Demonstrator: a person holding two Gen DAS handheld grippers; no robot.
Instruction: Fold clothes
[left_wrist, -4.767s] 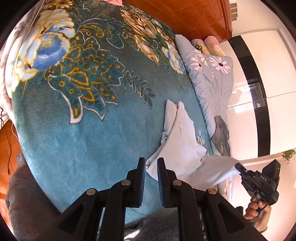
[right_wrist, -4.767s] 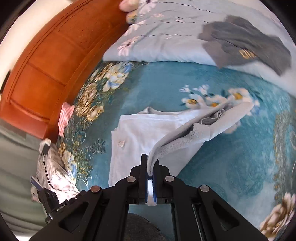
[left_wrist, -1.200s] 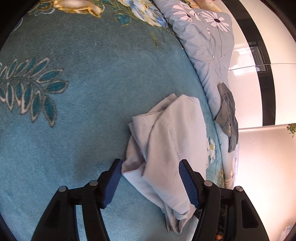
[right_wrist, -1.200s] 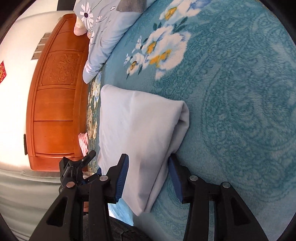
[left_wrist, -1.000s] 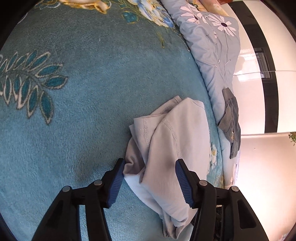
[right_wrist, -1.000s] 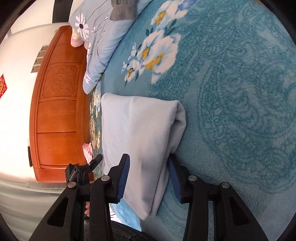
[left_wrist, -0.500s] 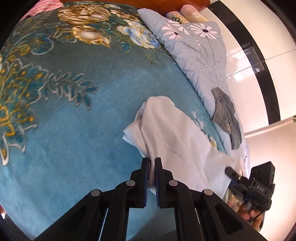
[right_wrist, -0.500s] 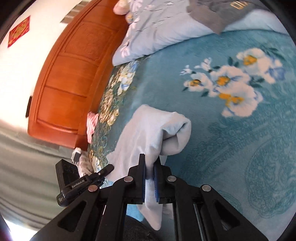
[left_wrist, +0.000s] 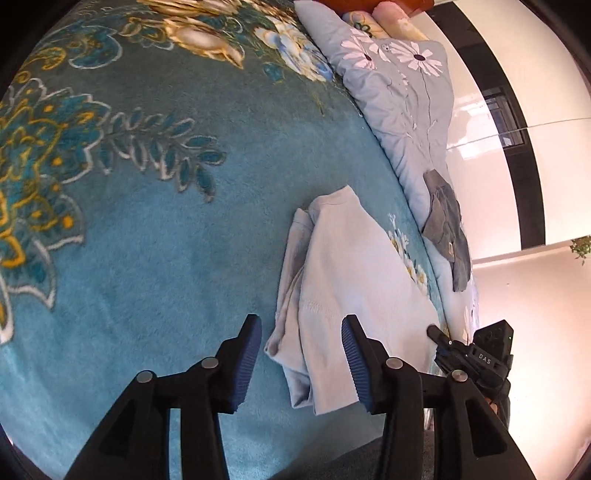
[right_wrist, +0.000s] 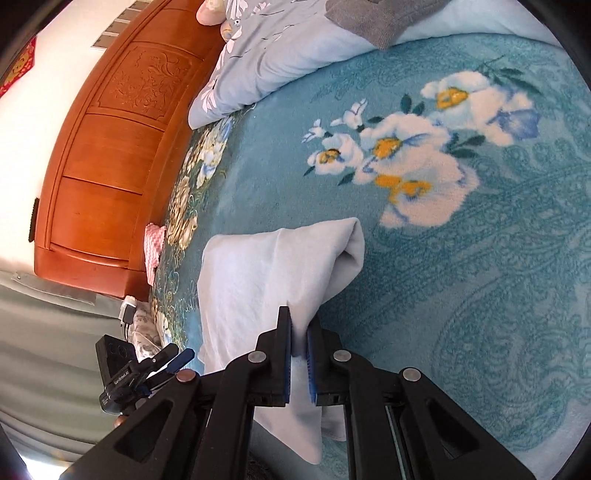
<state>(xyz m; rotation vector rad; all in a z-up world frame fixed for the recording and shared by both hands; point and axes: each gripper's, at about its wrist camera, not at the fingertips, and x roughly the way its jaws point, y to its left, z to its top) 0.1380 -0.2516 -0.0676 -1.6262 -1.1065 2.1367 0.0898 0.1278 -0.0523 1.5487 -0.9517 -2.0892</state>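
Now folded garment (left_wrist: 347, 273) between spread left gripper (left_wrist: 301, 360), pinched in right gripper (right_wrist: 299, 354).

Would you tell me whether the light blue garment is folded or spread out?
Folded: the light blue garment lies as a narrow layered bundle with stacked edges.

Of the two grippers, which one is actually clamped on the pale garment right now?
The right gripper: its jaws are pinched shut on the pale garment. The left gripper stands wide open, fingers straddling the fabric.

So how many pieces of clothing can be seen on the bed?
2: a pale shirt folded on the teal blanket, and a grey garment on the flowered quilt. Others may be out of view.
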